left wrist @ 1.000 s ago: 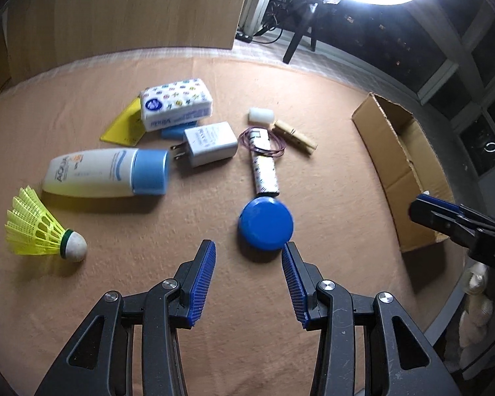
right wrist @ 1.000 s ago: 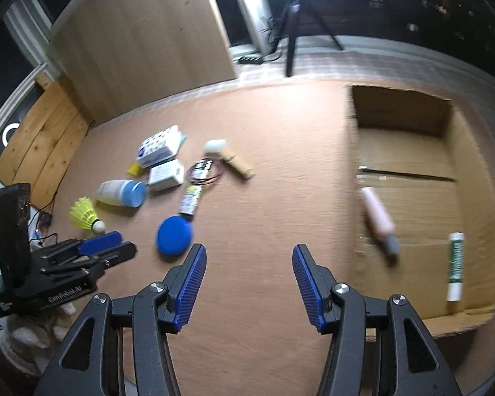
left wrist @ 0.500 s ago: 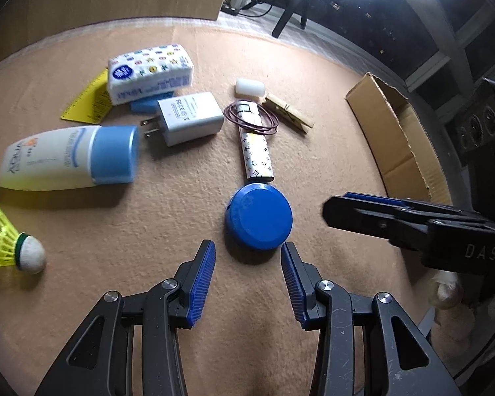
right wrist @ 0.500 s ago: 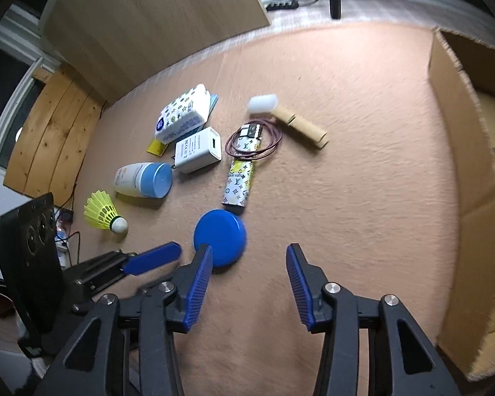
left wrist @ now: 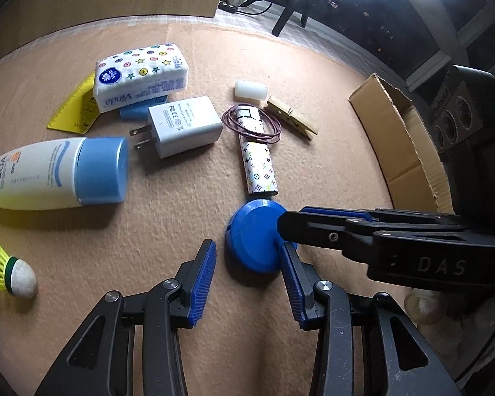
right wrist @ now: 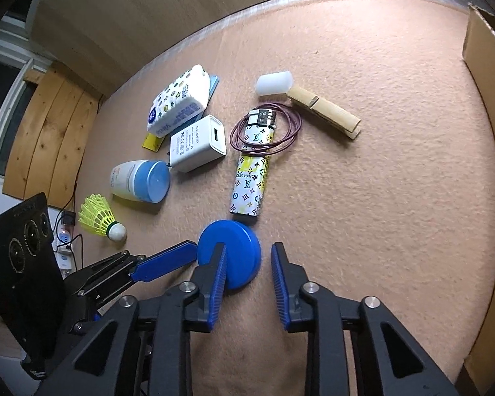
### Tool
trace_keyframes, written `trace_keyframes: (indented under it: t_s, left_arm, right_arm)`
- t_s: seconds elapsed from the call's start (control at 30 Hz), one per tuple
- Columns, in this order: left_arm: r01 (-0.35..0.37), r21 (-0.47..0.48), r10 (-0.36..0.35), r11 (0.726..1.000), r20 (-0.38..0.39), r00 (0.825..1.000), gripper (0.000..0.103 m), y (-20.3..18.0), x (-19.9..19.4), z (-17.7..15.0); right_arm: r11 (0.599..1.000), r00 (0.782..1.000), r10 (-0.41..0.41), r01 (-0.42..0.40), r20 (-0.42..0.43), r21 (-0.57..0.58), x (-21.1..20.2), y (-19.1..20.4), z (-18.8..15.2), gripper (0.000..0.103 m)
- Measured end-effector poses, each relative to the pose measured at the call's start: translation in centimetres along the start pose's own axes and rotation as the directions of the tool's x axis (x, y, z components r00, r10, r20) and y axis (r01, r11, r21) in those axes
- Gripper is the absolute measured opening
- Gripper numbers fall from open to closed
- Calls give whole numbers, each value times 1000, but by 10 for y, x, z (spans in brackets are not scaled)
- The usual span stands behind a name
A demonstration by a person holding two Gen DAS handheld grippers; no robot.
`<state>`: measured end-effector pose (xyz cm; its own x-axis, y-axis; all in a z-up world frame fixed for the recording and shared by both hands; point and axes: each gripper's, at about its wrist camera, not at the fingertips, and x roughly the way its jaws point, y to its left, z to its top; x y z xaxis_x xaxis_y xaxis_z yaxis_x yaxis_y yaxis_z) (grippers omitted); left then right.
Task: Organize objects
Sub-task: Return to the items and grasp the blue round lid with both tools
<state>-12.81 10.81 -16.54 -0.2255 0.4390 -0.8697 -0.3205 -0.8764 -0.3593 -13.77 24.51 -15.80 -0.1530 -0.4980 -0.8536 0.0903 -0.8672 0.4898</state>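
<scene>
Left wrist view: left claw (left wrist: 249, 272) apart above the counter (left wrist: 181, 217), blue round lid (left wrist: 255, 236) just ahead between its tips. Right wrist view: right claw (right wrist: 249, 272) apart, closing lately, lid (right wrist: 229, 250) under its left finger, unclamped.

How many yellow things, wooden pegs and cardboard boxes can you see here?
Yellow: 2 (yellow feathered shuttlecock, flat yellow triangle ruler)
Wooden pegs: 1 (pale wooden clothes peg)
Cardboard boxes: 1 (open brown cardboard box)
Total: 4

Cluttered peach felt mat (right wrist: 379, 171)
</scene>
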Motion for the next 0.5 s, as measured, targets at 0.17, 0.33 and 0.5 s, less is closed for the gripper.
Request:
trace_keyframes:
  t_s: [0.17, 0.33, 0.5]
  left_arm:
    - [14, 9, -14, 1000, -5, 1000, 38, 0, 1, 2]
    - [22, 20, -22, 1000, -13, 1000, 37, -1, 1, 1]
    - [14, 30, -14, 999, -15, 1000, 36, -6, 2, 0]
  right_arm:
    - [1000, 1000, 11, -11, -9, 5, 2, -2, 1, 18]
    - [1000, 1000, 16, -16, -15, 6, 2, -3, 1, 18]
    - [1000, 1000, 12, -11, -12, 10, 3, -1, 1, 17]
